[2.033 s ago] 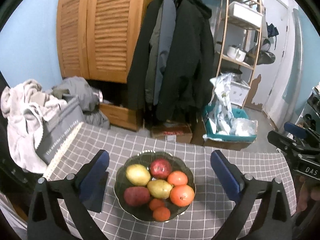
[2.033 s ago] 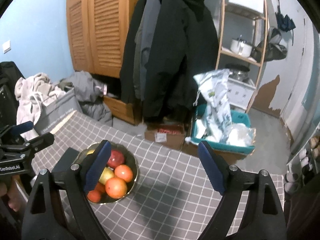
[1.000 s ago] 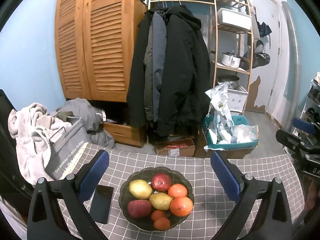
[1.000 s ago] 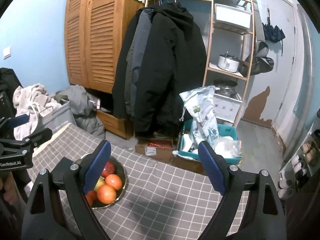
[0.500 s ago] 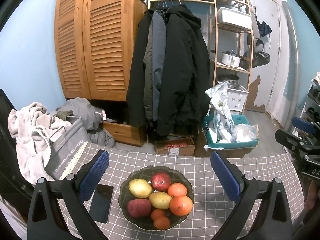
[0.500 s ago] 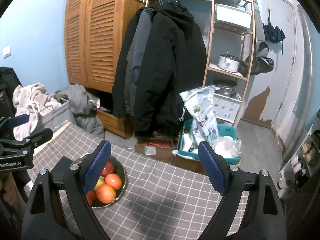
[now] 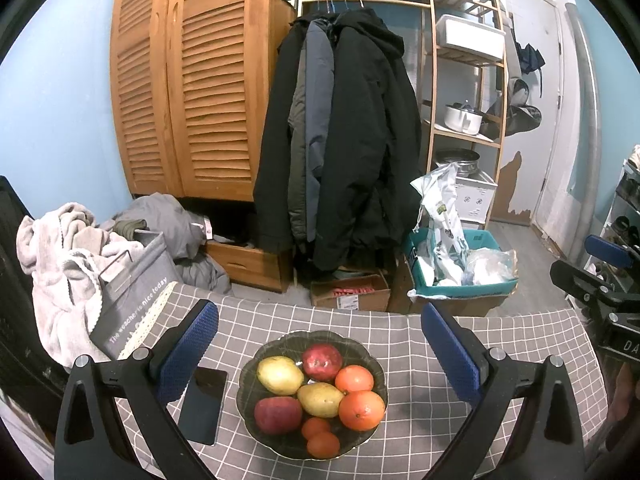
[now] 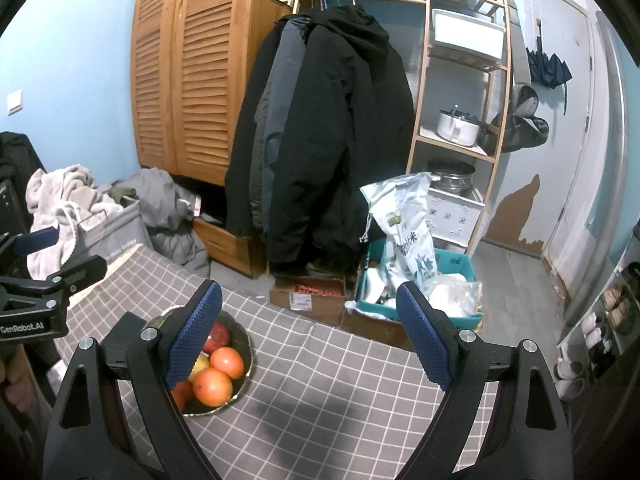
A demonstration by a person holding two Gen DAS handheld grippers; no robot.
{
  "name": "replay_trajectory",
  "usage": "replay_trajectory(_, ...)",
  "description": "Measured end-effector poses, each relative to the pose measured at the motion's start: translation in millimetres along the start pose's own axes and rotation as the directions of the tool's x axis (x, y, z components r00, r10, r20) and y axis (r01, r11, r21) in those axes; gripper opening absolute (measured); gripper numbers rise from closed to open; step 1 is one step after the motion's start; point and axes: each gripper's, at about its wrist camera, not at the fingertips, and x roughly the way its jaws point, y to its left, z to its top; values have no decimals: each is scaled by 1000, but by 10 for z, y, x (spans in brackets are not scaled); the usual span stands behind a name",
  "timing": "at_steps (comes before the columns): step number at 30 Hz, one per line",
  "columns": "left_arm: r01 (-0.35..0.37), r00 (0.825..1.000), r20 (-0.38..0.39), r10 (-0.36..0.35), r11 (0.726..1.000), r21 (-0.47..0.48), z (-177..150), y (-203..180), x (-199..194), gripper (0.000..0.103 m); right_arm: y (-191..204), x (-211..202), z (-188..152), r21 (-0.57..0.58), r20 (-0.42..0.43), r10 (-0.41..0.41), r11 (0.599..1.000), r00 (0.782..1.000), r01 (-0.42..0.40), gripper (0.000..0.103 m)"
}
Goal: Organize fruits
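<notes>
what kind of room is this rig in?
Likely a lived-in home, an entry or storage corner. Coats hang on a rail beside a louvred wardrobe, a shelf rack holds pots, and the fruit bowl sits on a checked tablecloth.

A table (image 7: 500, 336) covered in a grey checked cloth carries a dark glass bowl (image 7: 370, 364) of fruit near its middle, with a black phone (image 7: 202, 404) lying flat just left of it.
</notes>
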Motion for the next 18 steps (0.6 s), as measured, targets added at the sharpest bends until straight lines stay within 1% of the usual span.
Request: replay_trajectory(18,-1,1000,-2,1,1000,0,-5,-1,-3,102,-4,-6,-1,-1,0,1,1000,1000,-1,87)
